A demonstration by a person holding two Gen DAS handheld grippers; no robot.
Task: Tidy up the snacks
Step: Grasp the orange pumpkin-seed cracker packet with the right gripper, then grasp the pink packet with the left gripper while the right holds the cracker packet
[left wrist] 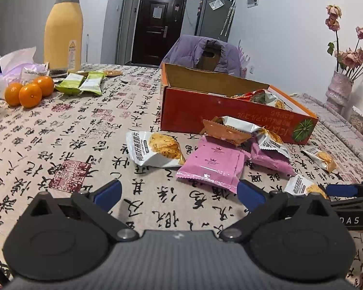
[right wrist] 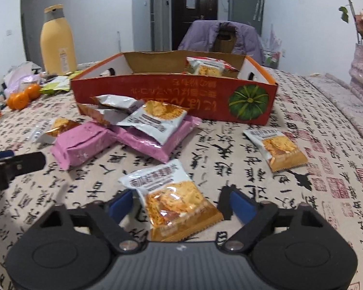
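Left wrist view: the left gripper (left wrist: 179, 193) hovers with fingers spread wide and empty — likely waiting — short of the pink packets (left wrist: 211, 163) heaped before the red carton (left wrist: 230, 113).

Right wrist view: the right gripper (right wrist: 176, 201), fingers apart, straddles a cracker packet (right wrist: 174, 198) lying flat on the tablecloth (right wrist: 314, 193) — long axis running toward the carton, orange end nearest the camera, ready for pinching.

From my right view, the box (right wrist: 174, 96) sits at 12 o'clock on the tabletop (right wrist: 230, 154), packets (right wrist: 205, 66) inside it. A heap of packets (right wrist: 133, 130) lies before it at 11. One packet (right wrist: 174, 198) lies between my right tongs (right wrist: 177, 205), another (right wrist: 276, 149) at 1. Bottle (right wrist: 58, 43) and oranges (right wrist: 23, 96) stand far at 10.
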